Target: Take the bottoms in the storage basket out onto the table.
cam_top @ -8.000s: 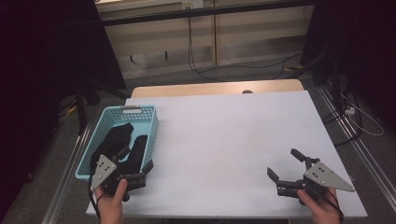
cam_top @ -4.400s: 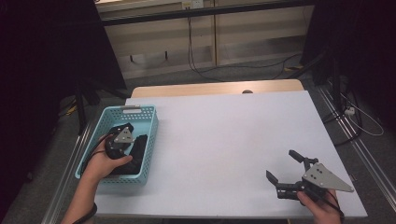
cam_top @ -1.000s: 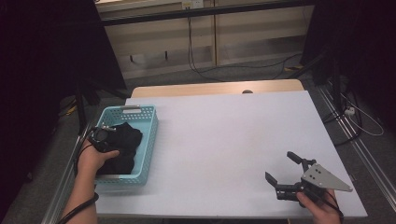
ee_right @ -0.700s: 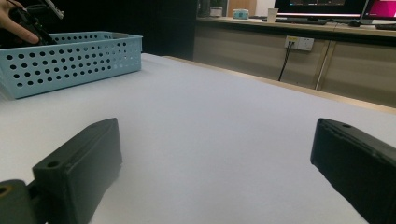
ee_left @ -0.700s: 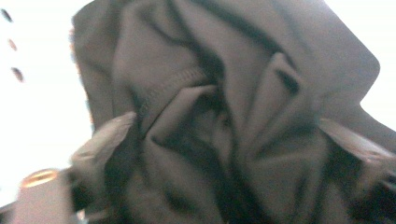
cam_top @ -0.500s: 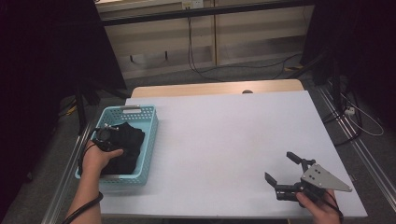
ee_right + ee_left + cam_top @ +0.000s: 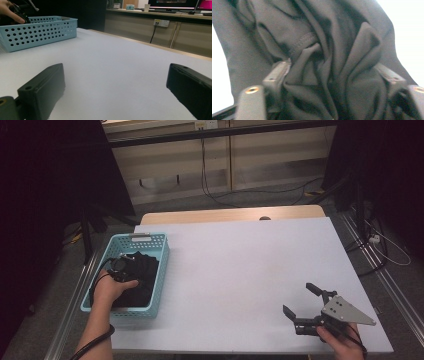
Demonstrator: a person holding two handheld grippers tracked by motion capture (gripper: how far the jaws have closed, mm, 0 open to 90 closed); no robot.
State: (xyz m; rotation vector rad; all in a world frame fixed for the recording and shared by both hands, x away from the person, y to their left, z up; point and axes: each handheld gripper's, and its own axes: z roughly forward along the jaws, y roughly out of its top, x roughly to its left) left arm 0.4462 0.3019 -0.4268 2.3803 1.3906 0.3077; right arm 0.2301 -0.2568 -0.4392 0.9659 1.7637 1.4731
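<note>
Two grippers are in play. My left gripper (image 7: 120,265) sits inside the blue basket (image 7: 159,251) at the table's nine o'clock side, its jaws pressed into bunched dark cloth (image 7: 322,62) with folds packed between them; whether they have closed fully I cannot tell. My right gripper (image 7: 304,303) rests at five o'clock on the white table (image 7: 240,265), jaws spread wide on nothing.

I judge the risk is lifting with only a loose fold pinched, so the cloth slips free, or it snags the rim and drags the light basket along.

Compared with half a second ago, my left hand (image 7: 111,289) has pushed slightly farther toward twelve o'clock; the right has not moved.
</note>
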